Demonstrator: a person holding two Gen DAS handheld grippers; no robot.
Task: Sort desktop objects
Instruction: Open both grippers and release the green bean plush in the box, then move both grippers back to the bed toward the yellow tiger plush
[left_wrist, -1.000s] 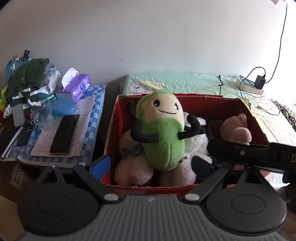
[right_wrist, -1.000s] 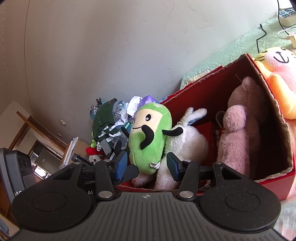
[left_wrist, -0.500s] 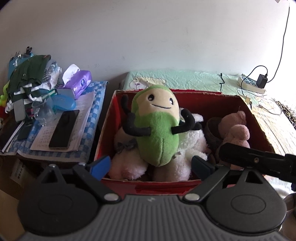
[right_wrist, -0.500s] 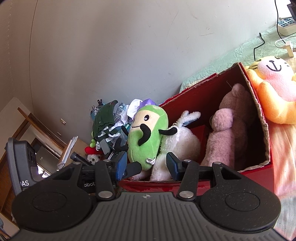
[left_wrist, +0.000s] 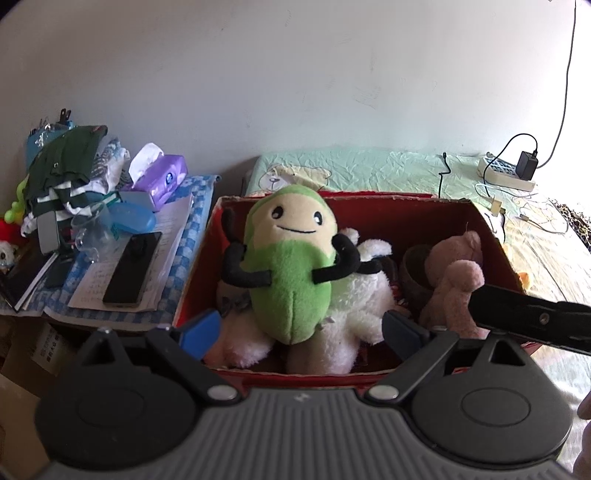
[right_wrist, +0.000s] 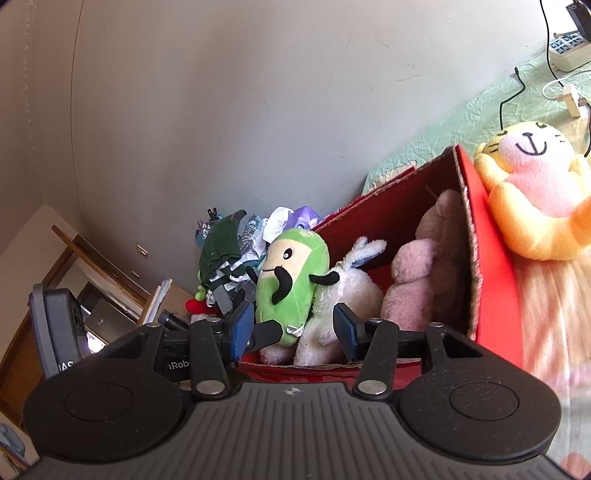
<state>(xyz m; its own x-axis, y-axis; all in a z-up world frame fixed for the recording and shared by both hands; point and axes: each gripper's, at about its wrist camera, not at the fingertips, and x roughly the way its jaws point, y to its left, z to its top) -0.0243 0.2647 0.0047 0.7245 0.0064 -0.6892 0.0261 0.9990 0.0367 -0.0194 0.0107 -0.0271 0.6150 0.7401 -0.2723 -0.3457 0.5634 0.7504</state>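
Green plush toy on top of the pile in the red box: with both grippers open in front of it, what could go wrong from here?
1. The green plush toy sits loosely on the white plush, so a push could topple it out of the red box.
2. The right gripper and left gripper are close together and may collide.
3. The orange cat plush lies outside the box and could be missed.

White lettering is seen cut off on the left gripper (right_wrist: 207, 363) in the right wrist view: "Robo" on its body, "AS" on its camera housing (right_wrist: 55, 332).
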